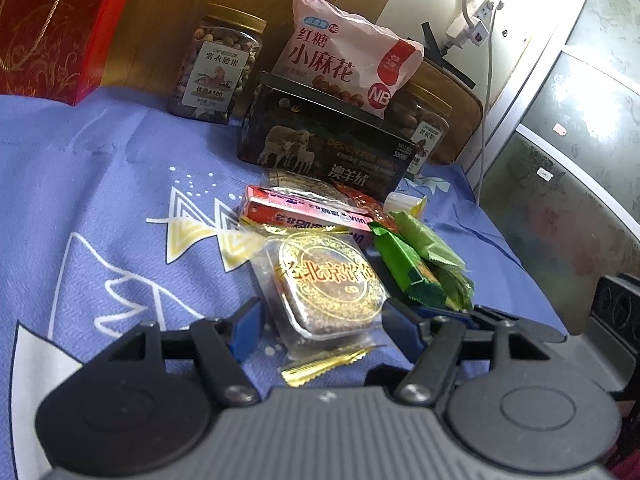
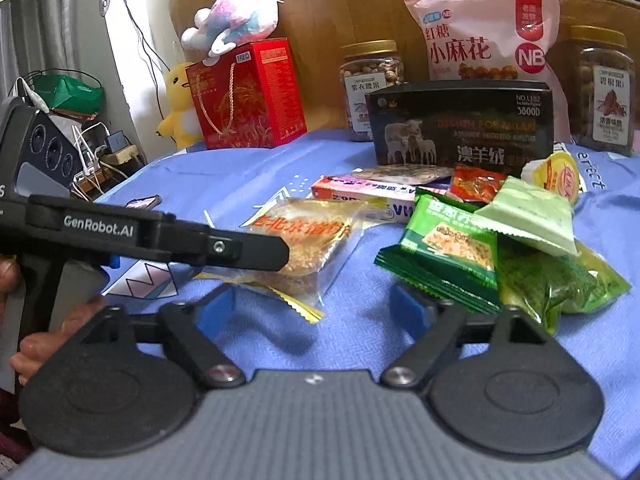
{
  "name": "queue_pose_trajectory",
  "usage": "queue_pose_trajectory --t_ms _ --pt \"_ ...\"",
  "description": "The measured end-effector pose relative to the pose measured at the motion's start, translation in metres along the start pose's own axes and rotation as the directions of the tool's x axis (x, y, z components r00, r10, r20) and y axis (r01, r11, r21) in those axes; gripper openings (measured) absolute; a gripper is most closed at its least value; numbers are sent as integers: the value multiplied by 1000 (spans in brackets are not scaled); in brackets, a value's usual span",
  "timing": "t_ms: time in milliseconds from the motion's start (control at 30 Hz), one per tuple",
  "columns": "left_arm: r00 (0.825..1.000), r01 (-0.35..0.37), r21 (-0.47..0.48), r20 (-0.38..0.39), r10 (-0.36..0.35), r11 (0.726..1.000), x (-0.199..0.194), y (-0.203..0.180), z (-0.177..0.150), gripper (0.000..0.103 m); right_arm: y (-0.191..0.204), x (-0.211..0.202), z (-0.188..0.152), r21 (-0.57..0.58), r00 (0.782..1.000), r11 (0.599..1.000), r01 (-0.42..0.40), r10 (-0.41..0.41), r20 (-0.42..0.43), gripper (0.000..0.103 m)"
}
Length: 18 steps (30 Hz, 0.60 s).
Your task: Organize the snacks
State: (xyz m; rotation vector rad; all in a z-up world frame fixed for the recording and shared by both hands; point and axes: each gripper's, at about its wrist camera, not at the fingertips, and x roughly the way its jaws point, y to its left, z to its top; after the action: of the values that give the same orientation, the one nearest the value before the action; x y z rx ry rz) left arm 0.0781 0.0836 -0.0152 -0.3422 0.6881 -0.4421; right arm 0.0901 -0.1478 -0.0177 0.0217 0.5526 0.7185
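Red gift box stood far left on the blue cloth, a plush toy on top and a yellow plush just beside it.

Left gripper: jaws partly spread, blue pads on either side of the clear-wrapped round cake. The cake lay flat on the cloth between them. I could not tell if the pads touched the wrapper. No earlier frame, so nothing noted on jaw travel.

In the right wrist view, a hand gripped the left tool's handle.

Right gripper: jaws wide, nothing between them, only bare cloth.

Centre: long pink-and-red box behind the cake; black box with sheep print behind that, with the pink snack bag leaning upright behind it. A nut jar stood left of the black box, a second jar to the right.

Right: green packets piled near the right gripper, apart from its pads; small yellow packet behind the pile.
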Motion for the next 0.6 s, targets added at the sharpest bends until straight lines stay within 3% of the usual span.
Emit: queue_pose_trajectory --t_ms 200,367,600 --pt "1000 2 0 -1 -2 1000 0 1 -1 67 -4 1 2 5 999 999 -43 44 -16 103" --pt "1000 -3 7 -3 3 1000 0 -1 -2 68 -3 2 2 1 999 999 -39 39 -18 103" --pt "1000 13 8 -10 -13 1000 2 -3 -1 78 2 4 2 -34 999 999 -19 18 -29 103"
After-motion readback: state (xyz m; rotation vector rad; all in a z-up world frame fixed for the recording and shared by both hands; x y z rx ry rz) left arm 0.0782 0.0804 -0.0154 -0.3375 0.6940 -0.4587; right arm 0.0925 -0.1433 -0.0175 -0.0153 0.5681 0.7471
